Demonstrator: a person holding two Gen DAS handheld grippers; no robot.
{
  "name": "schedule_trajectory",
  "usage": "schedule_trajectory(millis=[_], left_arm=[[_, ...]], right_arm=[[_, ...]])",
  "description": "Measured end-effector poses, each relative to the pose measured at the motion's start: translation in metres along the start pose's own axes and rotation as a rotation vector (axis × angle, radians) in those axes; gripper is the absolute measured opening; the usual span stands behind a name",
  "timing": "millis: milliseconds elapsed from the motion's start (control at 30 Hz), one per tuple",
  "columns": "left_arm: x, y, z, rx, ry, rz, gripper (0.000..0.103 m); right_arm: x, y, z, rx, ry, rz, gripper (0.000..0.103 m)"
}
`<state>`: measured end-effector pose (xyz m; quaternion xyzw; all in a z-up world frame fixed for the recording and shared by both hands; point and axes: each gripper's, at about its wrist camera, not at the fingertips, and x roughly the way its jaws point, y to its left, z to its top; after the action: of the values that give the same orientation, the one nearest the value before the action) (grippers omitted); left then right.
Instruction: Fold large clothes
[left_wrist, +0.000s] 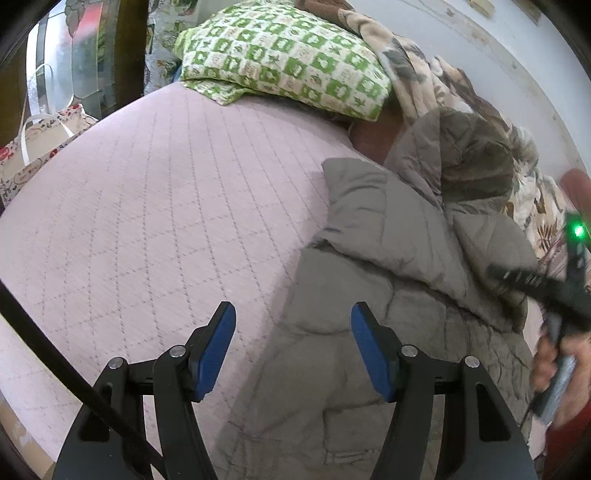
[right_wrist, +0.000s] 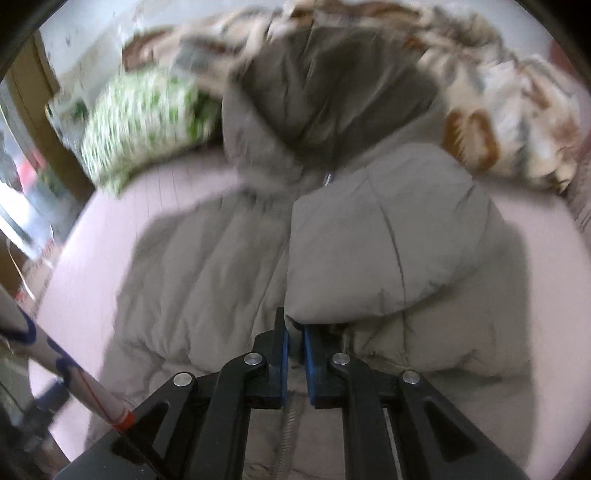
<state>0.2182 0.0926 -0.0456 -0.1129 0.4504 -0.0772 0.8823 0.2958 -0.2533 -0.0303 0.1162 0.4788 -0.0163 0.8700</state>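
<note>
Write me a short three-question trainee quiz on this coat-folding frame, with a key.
1. True or false: the left gripper is clamped on the grey coat.
2. What does the right gripper hold? A) the green pillow B) a fold of the coat C) nothing
3. Fill in: the coat lies on a ___ quilted bed cover.

Key: 1 false, its jaws stand wide apart; 2 B; 3 pink.

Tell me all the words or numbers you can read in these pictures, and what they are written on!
No words or numbers can be read.
The bag beside the bed has small marks that may be writing, too small to read.
The pillow shows only green leaf and flower squares.
The coat shows no label.
The right wrist view is blurred.
</note>
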Motion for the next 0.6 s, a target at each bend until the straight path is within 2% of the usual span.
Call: schedule_trajectory(millis=[67,100,200,300,467,567,600], left_arm=[[-0.001,0.002,0.002,-0.006,-0.002,0.002,0.064],[0.000,0.003,0.003,-0.010,0.003,-0.001,0.064],[-0.001,0.002,0.004,-0.012,0.012,-0.014,0.064],[-0.002,0.000,0.004,-0.008,0.010,-0.024,0.064],[-0.005,-0.005,0.002,0.005,-0.003,-0.021,0.064],[-0.002,-0.004,0.002,0.002,0.006,-0.020,0.064],[0.000,-0.003,0.003,-0.007,0.015,-0.025,0.064]], right_arm=[[0.017,0.004,-0.011,0.007,0.035,-0.016,0.013],[0.022,0.003,-0.015,0.015,0.048,-0.021,0.018],[0.020,0.006,-0.025,0.000,0.056,-0.018,0.042],[0.001,0.008,-0.039,-0.049,0.038,-0.022,0.064],[-0.045,-0.008,-0.059,-0.051,0.000,0.026,0.064],[-0.073,-0.031,-0.056,0.016,-0.077,0.020,0.064],[-0.079,-0.041,-0.053,0.053,-0.108,-0.001,0.060]])
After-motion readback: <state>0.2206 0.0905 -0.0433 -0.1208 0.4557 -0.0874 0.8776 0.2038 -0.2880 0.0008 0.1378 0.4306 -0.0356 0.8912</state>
